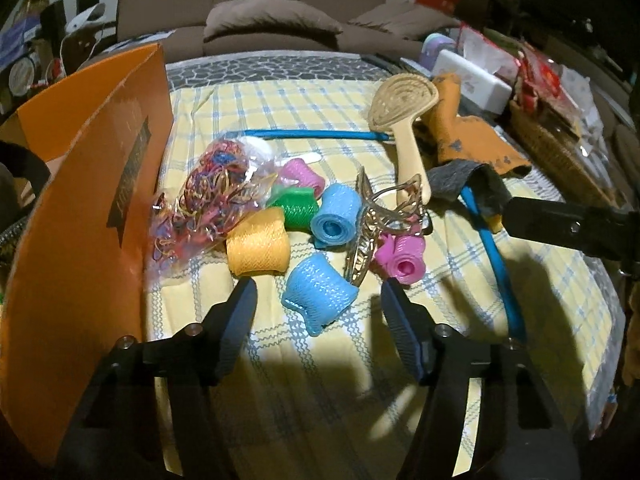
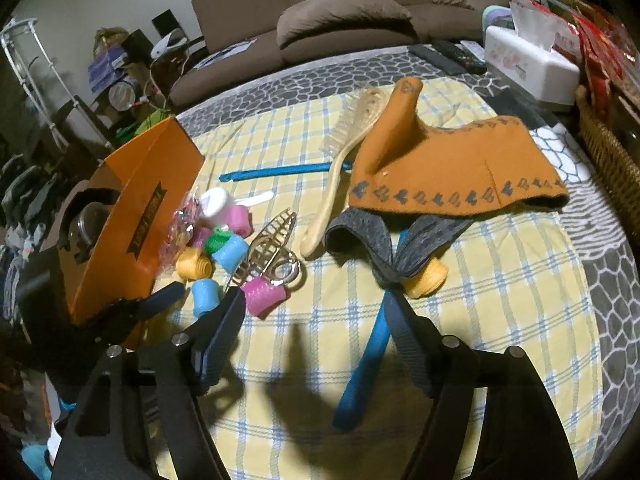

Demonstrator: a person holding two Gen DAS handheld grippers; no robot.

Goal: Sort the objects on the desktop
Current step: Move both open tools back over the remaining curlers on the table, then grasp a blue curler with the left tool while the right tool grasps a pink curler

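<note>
Rollers for hair lie in a heap in the middle of the left wrist view, on a yellow checked cloth [image 1: 328,380] that covers the worktop. The blue roller [image 1: 318,298] lies nearest, just ahead of the left tongs [image 1: 318,292]. The left tongs stand apart, with nothing pressed between them. The roller looks like soft plastic mesh, so it is likely very light and will squash if squeezed hard. Best to hold it across its round middle, gently. It may roll away if it is bumped.

A yellow roller [image 1: 258,242] and a pink roller [image 1: 402,260] lie to the left and right of the blue one. A gold hair clip [image 1: 366,248] rests among them. It looks hard and thin, with teeth that could catch on the mesh. A bag of rubber bands [image 1: 200,204] lies at center left, beside an orange paper bag [image 1: 92,208]. The bag of bands is floppy and slippery.

In the right wrist view, the right tongs [image 2: 316,300] also stand apart and hold nothing. Just ahead of them are a blue hairband [image 2: 368,360], stiff and curved, and a soft grey and orange cloth [image 2: 452,164]. A hairbrush [image 2: 340,160] lies at upper center.
</note>
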